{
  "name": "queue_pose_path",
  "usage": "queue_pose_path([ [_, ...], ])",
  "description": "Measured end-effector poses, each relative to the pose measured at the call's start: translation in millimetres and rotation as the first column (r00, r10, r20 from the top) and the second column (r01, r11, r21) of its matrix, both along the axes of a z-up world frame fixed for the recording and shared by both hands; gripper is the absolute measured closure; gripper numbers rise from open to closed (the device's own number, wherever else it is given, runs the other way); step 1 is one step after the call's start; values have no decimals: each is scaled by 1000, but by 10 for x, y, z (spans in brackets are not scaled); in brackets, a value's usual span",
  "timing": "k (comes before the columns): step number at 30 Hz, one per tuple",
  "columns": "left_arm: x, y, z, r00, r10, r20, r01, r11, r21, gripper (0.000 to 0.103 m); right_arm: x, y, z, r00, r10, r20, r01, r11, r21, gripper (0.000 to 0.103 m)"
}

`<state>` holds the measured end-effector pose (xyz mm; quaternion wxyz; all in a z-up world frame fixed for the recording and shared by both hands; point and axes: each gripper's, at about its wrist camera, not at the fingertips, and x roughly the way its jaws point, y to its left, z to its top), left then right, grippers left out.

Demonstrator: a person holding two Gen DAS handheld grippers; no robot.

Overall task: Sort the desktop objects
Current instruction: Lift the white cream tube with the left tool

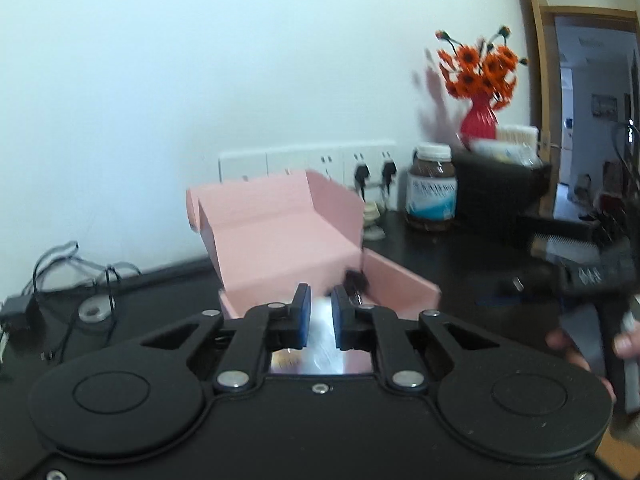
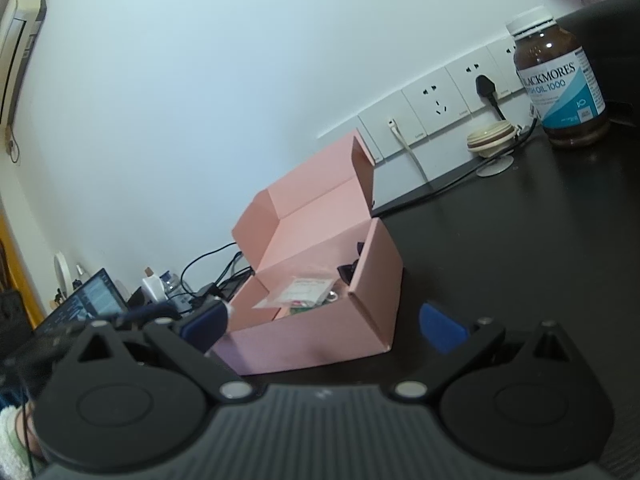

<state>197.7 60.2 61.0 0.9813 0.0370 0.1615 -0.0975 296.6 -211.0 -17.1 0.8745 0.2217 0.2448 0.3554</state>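
One pink cardboard box (image 2: 320, 280) is seen on the dark table (image 2: 520, 248), its lid folded back and upright against the white wall side. Inside it, one clear plastic packet (image 2: 298, 294) and at least one small black object (image 2: 347, 271) can be made out; whether more things lie in it cannot be told.

The left gripper (image 1: 320, 312) is held above the near edge of the box. Its two blue-padded jaws are drawn close together with only a narrow gap, and nothing is clamped between them. The right gripper (image 2: 332, 322) is held in front of the box, its two jaws spread wide apart, one on each side of the box's near end, with nothing gripped and no contact that can be confirmed.

One brown bottle (image 2: 560, 80) with a white cap and a blue-and-white label stands further along the table, well apart from the box. One red vase (image 1: 479, 120) of orange flowers is seen behind it. A row of wall sockets (image 2: 436, 102) runs along the wall, with two black plugs visible in the left wrist view. One round cream-coloured case (image 2: 491, 138) lies near the bottle.
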Motion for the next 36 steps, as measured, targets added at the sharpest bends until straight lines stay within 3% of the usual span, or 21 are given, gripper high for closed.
queue_pose_path([
  [6, 126, -42, -23, 999, -15, -50, 16, 1000, 15, 88, -4, -17, -8, 1000, -1, -5, 1, 1000, 7, 1],
  [7, 98, -55, -40, 998, -30, -57, 31, 999, 27, 80, -7, -21, -7, 1000, 0, -3, 0, 1000, 10, 1],
  [8, 48, -60, -71, 997, -48, -64, 51, 997, 55, 62, -9, -24, -6, 1000, 2, -1, -2, 1000, 13, 1],
  [10, -87, -58, -119, 992, -109, -60, 114, 989, 90, 36, -15, -22, -1, 1000, 6, 3, -6, 1000, 14, 1],
  [11, -156, -46, -147, 988, -144, -57, 149, 983, 108, 31, -20, -16, 2, 1000, 9, 5, -9, 1000, 11, 1],
  [15, -270, -61, -309, 966, -224, -131, 245, 953, 178, 35, -26, 14, 11, 1000, 20, 13, -20, 1000, -5, 1],
  [17, -215, -81, -393, 954, -232, -191, 268, 945, 187, 66, -27, 18, 13, 1000, 20, 14, -20, 1000, -7, 1],
  [18, -180, -91, -437, 944, -243, -222, 285, 941, 182, 70, -27, 12, 12, 1000, 17, 13, -17, 1000, -5, 1],
  [22, -109, -123, -563, 937, -247, -247, 300, 931, 209, 69, -27, -12, 9, 1000, 6, 9, -6, 1000, 3, 1],
  [30, 73, -150, -620, 923, -274, -269, 330, 924, 192, 66, -26, -7, 9, 1000, 3, 1, -3, 1000, -3, 1],
  [36, 199, -90, -618, 912, -282, -298, 325, 940, 106, 65, -27, -18, 12, 1000, 2, -4, -2, 1000, 3, 1],
])
